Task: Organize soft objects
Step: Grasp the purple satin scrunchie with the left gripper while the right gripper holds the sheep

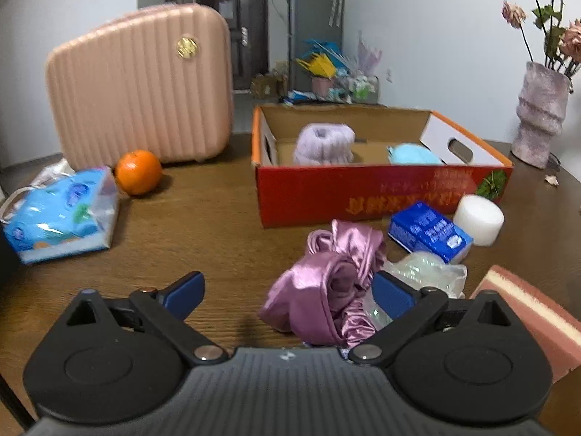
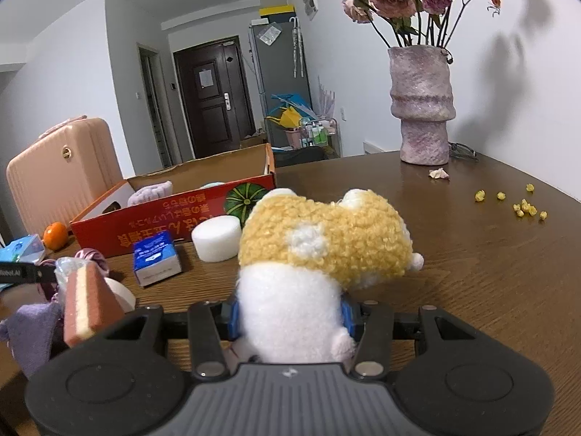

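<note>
My right claw (image 2: 290,318) grips plush toy (image 2: 323,254), blocking view; left claw (image 1: 287,292) spread around satin scrunchie (image 1: 326,283), cardboard box (image 1: 363,196) beyond.

Both my wrist views are evenly lit by soft indoor light. Fisheye distortion bows the edges, with dark vignetted corners. My left view is slightly motion-blurred, softening the ribbed pink hard-shell suitcase (image 1: 139,85). In my right view, the mottled lilac ceramic vase (image 2: 421,103) casts shadows on the white wall.
</note>
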Action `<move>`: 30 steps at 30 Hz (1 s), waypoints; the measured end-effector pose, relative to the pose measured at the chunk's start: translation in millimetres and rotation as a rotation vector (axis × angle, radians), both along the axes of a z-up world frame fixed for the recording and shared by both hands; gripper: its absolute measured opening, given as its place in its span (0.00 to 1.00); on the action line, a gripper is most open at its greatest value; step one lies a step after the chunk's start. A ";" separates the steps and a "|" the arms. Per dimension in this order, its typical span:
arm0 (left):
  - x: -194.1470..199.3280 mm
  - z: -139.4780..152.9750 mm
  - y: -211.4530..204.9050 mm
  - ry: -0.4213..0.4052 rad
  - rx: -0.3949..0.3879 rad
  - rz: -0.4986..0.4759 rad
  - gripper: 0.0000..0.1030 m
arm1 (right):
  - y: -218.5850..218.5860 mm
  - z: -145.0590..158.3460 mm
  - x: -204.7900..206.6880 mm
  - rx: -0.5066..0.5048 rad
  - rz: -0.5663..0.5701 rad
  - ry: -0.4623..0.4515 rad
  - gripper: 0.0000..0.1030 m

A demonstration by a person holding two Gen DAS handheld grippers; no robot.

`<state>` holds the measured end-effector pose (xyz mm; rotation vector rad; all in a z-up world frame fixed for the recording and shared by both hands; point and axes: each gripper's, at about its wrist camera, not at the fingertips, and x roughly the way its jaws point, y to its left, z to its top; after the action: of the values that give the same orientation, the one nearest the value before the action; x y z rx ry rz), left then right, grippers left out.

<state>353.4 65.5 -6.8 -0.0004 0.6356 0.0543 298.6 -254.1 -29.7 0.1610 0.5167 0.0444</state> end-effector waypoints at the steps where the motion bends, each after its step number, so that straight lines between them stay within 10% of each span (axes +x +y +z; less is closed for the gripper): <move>1: 3.0 -2.9 0.3 0.012 -0.008 -0.012 0.89 | -0.4 -0.8 1.1 0.002 -0.003 0.002 0.46; 14: 28.2 -24.0 1.9 0.113 -0.065 -0.113 0.72 | -0.1 -4.7 6.9 0.000 -0.015 0.017 0.46; 18: 27.4 -27.6 -5.2 0.120 -0.057 -0.150 0.36 | -0.4 -4.3 6.5 0.001 -0.014 0.015 0.46; 30: 11.9 -19.8 -11.2 0.039 -0.051 -0.132 0.28 | -0.6 -3.4 4.1 0.007 -0.005 0.007 0.46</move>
<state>365.4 54.3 -26.5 -0.0070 0.6746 -0.0894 302.7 -254.7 -33.1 0.1695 0.5227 0.0408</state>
